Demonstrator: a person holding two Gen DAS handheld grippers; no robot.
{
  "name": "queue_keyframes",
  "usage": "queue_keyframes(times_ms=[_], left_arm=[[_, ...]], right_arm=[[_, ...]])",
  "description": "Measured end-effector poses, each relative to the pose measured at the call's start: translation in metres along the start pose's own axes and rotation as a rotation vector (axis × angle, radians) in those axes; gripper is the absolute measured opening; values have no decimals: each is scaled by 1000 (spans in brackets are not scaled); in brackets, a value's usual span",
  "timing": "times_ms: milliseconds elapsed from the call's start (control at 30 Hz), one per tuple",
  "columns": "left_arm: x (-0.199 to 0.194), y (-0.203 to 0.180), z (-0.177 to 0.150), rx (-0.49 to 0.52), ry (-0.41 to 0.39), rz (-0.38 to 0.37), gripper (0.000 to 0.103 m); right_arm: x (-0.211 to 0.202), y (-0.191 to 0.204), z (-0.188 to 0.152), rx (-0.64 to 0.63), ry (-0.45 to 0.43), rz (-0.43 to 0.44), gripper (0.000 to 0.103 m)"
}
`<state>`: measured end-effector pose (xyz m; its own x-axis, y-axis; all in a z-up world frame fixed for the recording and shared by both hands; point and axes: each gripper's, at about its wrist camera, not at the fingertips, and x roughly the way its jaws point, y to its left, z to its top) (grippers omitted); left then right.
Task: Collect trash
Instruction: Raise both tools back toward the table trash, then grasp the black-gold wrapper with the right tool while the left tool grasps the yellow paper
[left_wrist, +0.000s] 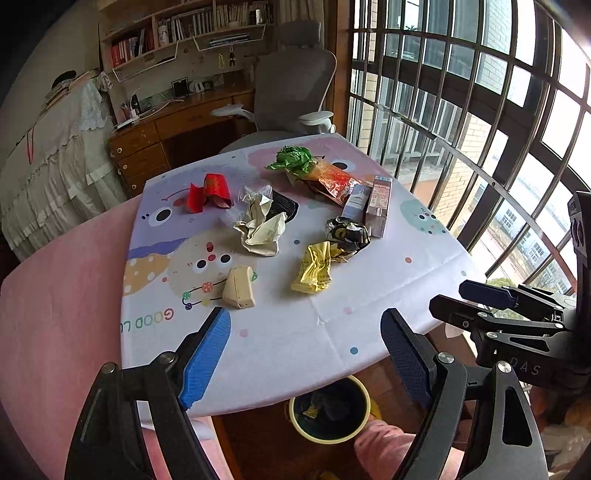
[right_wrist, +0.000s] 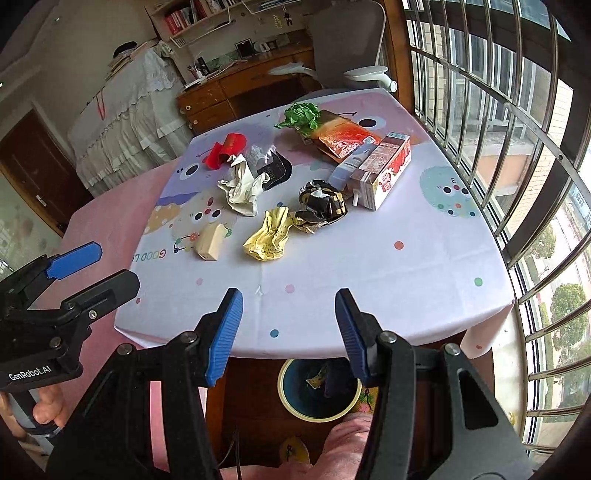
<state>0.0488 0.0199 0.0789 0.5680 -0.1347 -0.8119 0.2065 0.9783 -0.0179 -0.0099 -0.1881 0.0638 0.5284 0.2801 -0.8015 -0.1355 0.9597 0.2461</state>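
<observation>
Yellow crumpled wrapper (right_wrist: 269, 236) is probably your easiest next grab, so here's how it lines up. Both of your claws are spread wide with nothing in them: the right gripper (right_wrist: 289, 325) hangs over the near table edge, and the left gripper (left_wrist: 306, 350) sits about the same, just off to its side. From the right claw the yellow wrapper lies at roughly 12 o'clock, maybe a hair toward 11, out on the patterned tablecloth (right_wrist: 406, 280). Its long axis runs diagonally, from about 7 up to 1 o'clock, so you'd want the jaws across that line, not along it. From the left claw the same wrapper (left_wrist: 314, 269) is also near 12, so neither arm is clearly closer; I'd call it a toss-up. The beige box (left_wrist: 239, 288) sits toward 11 from the left claw and looks like that hand's pick. The bin (right_wrist: 319, 391) is on the floor under the table edge, at 6 o'clock below the right claw, with what looks like a scrap or two inside, hard to say exactly.
</observation>
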Motion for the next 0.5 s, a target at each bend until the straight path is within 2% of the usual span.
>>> queue_keyframes(times_ms=[267,500], left_arm=[[122,-5,49,-95,166,12,85],[221,1,64,-184,301,45,73]], right_arm=[[85,-35,66,-52,99,40,49],[150,-55,99,-64,194,108,49]])
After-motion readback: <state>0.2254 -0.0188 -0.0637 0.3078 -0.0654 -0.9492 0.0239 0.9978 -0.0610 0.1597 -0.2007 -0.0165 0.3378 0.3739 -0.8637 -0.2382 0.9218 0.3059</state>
